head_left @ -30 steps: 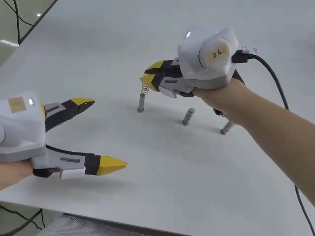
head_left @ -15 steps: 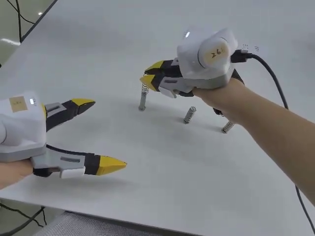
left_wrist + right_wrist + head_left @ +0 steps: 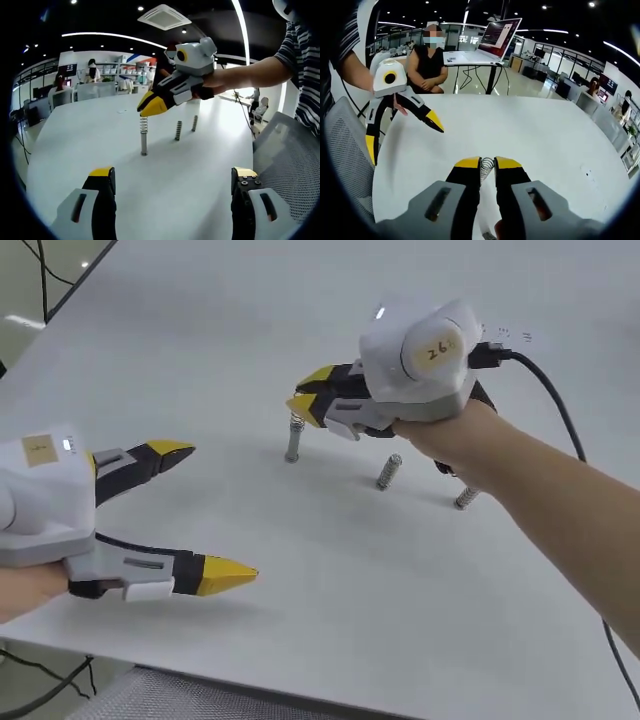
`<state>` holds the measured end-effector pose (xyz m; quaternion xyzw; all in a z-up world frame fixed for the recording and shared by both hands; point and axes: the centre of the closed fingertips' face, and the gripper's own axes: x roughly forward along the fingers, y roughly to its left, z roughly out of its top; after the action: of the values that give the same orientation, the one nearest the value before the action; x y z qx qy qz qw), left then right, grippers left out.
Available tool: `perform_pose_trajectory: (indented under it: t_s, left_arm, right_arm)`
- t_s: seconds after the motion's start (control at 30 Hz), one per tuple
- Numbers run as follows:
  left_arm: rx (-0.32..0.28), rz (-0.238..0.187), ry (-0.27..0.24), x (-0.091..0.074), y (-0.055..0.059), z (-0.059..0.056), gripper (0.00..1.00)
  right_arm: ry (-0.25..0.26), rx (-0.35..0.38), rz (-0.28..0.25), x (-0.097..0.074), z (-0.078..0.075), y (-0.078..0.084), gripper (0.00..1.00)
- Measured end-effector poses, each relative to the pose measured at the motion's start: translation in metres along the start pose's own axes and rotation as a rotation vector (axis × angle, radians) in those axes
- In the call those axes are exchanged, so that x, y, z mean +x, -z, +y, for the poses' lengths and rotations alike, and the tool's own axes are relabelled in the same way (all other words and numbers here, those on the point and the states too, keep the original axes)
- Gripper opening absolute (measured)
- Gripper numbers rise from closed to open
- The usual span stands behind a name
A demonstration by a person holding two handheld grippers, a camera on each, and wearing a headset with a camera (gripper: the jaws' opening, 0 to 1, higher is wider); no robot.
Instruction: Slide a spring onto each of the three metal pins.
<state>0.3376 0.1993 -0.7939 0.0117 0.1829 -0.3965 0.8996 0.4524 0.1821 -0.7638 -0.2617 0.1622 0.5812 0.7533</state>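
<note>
R gripper (image 3: 305, 400) jaws nipped on spring (image 3: 295, 423) atop upright pin (image 3: 292, 447). L gripper (image 3: 205, 510) gapes wide, holding nothing. Other 2 pins (image 3: 388, 472) (image 3: 466, 497) lean nearby on table (image 3: 330, 590).

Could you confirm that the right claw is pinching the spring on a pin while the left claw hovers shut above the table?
Not quite: the left claw hovers open, jaws wide apart in the left gripper view. The right claw is indeed pinching the spring on a pin.
</note>
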Motion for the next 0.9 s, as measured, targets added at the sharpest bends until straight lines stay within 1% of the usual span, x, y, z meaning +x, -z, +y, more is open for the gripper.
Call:
perform_pose_trajectory:
  t_s: [0.07, 0.27, 0.53, 0.6, 0.67, 0.77, 0.83, 0.9]
  left_arm:
    - [0.006, 0.005, 0.002, 0.0, 0.0, 0.0, 0.95]
    - [0.004, -0.005, 0.0, 0.001, -0.003, 0.001, 0.95]
    - [-0.001, 0.0, 0.0, 0.0, -0.001, 0.001, 0.95]
    - [-0.004, 0.001, 0.0, 0.0, 0.0, 0.001, 0.95]
    - [-0.001, 0.004, 0.001, 0.0, 0.0, 0.0, 0.95]
    - [-0.002, 0.004, 0.0, -0.001, 0.0, 0.001, 0.95]
    - [-0.004, 0.004, -0.002, -0.001, 0.0, 0.002, 0.95]
    - [-0.004, 0.003, -0.002, -0.001, 0.0, 0.002, 0.95]
  right_arm:
    - [-0.001, 0.001, 0.002, 0.001, 0.001, 0.001, 0.12]
    - [-0.003, 0.004, 0.016, 0.004, 0.003, 0.008, 0.12]
    - [-0.013, 0.013, 0.039, 0.007, 0.007, 0.017, 0.12]
    - [-0.013, 0.002, 0.048, 0.009, 0.008, 0.021, 0.12]
    - [-0.02, 0.004, 0.052, 0.012, 0.011, 0.023, 0.12]
    - [-0.037, 0.0, 0.076, 0.016, 0.017, 0.03, 0.12]
    - [-0.042, -0.005, 0.084, 0.021, 0.017, 0.034, 0.12]
    - [-0.046, -0.005, 0.09, 0.021, 0.018, 0.035, 0.12]
